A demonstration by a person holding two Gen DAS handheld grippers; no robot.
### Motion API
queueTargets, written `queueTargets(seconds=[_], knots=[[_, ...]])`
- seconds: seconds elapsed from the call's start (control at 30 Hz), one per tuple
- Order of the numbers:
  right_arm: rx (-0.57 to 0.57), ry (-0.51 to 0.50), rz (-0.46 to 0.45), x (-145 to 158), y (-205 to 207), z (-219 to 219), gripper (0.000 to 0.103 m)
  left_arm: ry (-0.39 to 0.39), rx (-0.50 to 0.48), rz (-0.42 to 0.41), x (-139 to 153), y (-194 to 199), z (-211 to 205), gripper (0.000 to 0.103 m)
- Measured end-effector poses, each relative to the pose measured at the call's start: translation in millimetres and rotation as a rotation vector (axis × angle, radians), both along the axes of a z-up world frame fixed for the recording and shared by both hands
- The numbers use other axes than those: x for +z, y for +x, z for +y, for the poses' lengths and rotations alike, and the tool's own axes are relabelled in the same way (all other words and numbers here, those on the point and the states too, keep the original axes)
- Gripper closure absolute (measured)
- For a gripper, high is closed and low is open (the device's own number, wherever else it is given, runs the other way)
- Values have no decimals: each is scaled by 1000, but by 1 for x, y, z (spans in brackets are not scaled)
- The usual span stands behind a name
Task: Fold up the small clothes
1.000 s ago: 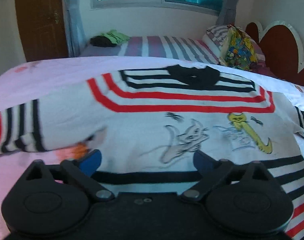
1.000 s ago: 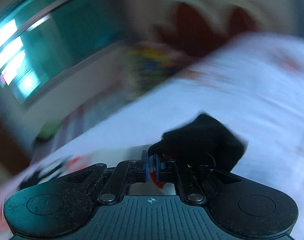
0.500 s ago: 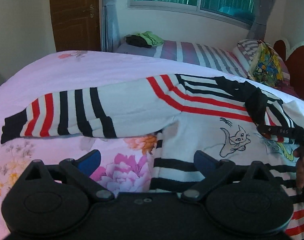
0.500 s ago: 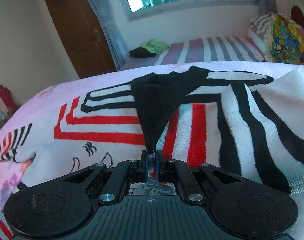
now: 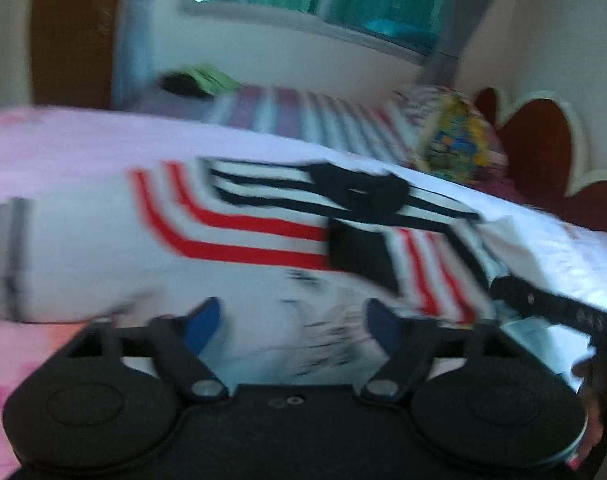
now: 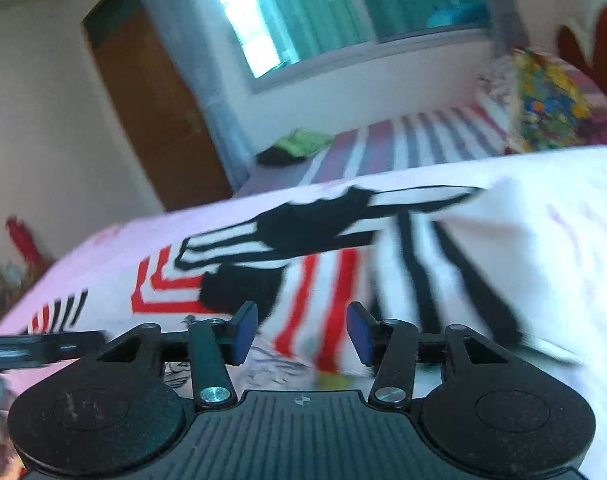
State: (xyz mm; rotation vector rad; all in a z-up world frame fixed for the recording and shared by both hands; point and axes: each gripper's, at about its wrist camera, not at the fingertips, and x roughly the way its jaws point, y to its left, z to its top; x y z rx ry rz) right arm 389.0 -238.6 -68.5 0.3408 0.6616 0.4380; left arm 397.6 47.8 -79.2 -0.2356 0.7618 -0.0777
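While the striped sweater point(image 6: 323, 264) lies spread on the pink bedsheet point(image 5: 63, 140), my right gripper point(image 6: 301, 334) is opening above it, pinching nothing. My left gripper point(image 5: 291, 324) is closing, fingers apart over the fabric; I read no writing.

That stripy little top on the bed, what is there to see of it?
The sweater looks like a white knit with red and black stripes, a black collar and blurred cartoon drawings on the front. It lies flat on the pink floral bedsheet. One sleeve is folded across the chest with its black cuff near the collar; the other is still spread out sideways. No pad presses on it.
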Motion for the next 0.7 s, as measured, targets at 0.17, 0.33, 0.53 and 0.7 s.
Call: queueTargets(seconds=[0.17, 0.33, 0.53, 0.7], knots=[[-126, 142, 62, -1, -15, -62, 54, -152, -41, 23, -24, 41, -21, 50], [-198, 259, 118, -7, -21, -104, 54, -227, -23, 81, -45, 76, -27, 75], [-278, 428, 189, -23, -16, -136, 54, -188, -22, 31, -39, 87, -30, 97], [-286, 488, 217, -26, -11, -147, 54, -156, -14, -18, -18, 83, -7, 97]])
